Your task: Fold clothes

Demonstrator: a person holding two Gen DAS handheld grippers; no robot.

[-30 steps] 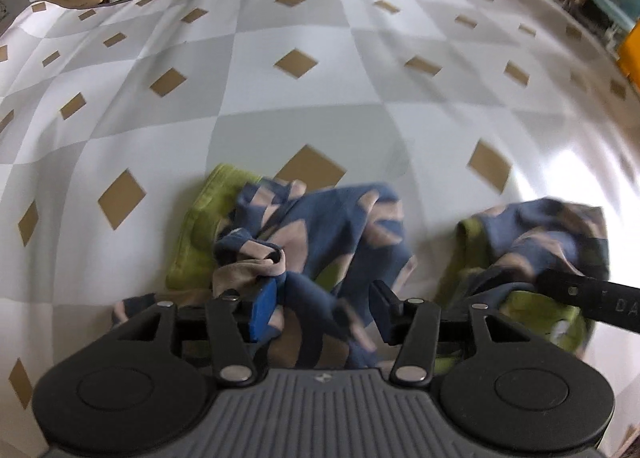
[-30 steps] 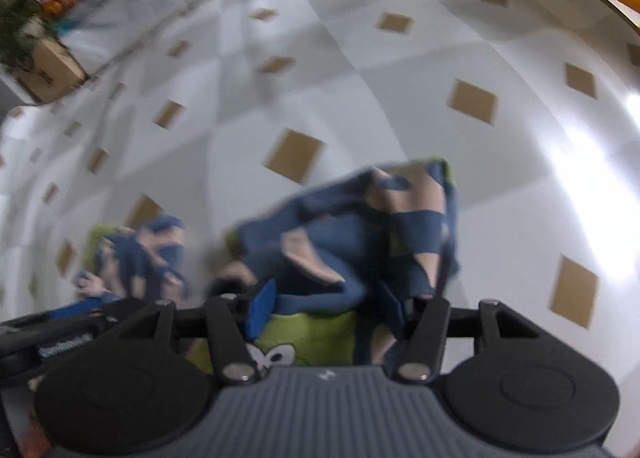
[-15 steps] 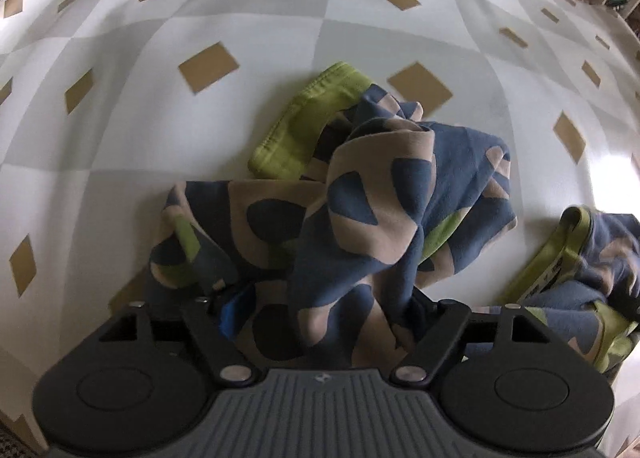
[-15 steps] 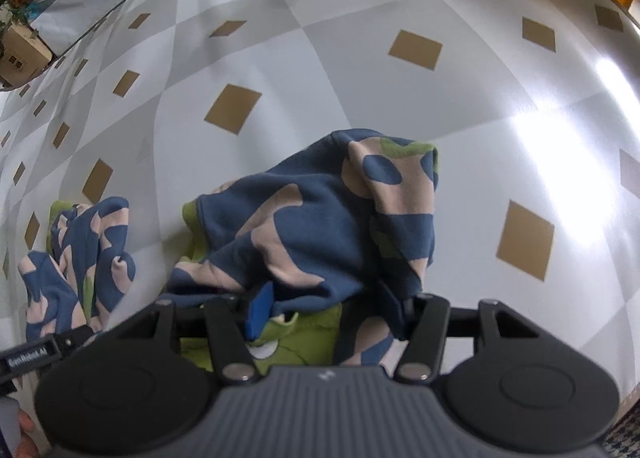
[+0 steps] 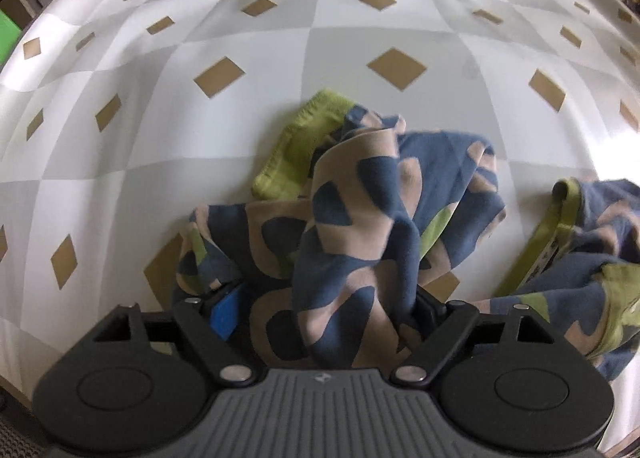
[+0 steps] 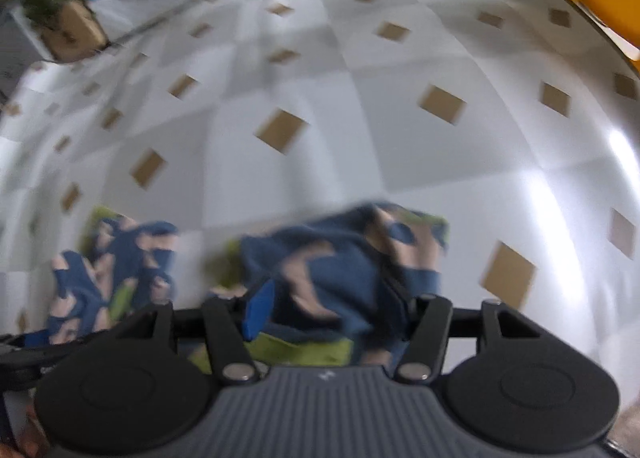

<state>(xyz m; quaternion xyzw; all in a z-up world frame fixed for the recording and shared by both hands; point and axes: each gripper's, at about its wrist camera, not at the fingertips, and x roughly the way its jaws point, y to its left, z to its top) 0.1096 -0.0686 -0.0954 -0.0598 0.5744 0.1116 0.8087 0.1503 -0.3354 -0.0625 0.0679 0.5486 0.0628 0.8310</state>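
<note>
Your left gripper (image 5: 324, 306) has just been opening and stands released around a bunched fold of the patterned garment (image 5: 360, 210) on the checked tablecloth (image 5: 240, 18), while your right gripper (image 6: 332, 298) straddles the other end, its grasp blurred beyond telling, presumably to spread it flat.

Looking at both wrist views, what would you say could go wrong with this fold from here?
1. The left gripper has just been opening with a bunched ridge of the garment between its jaws; the cloth may snag on a finger.
2. The garment lies crumpled, its green cuff tucked under, so a fold now would trap wrinkles.
</note>
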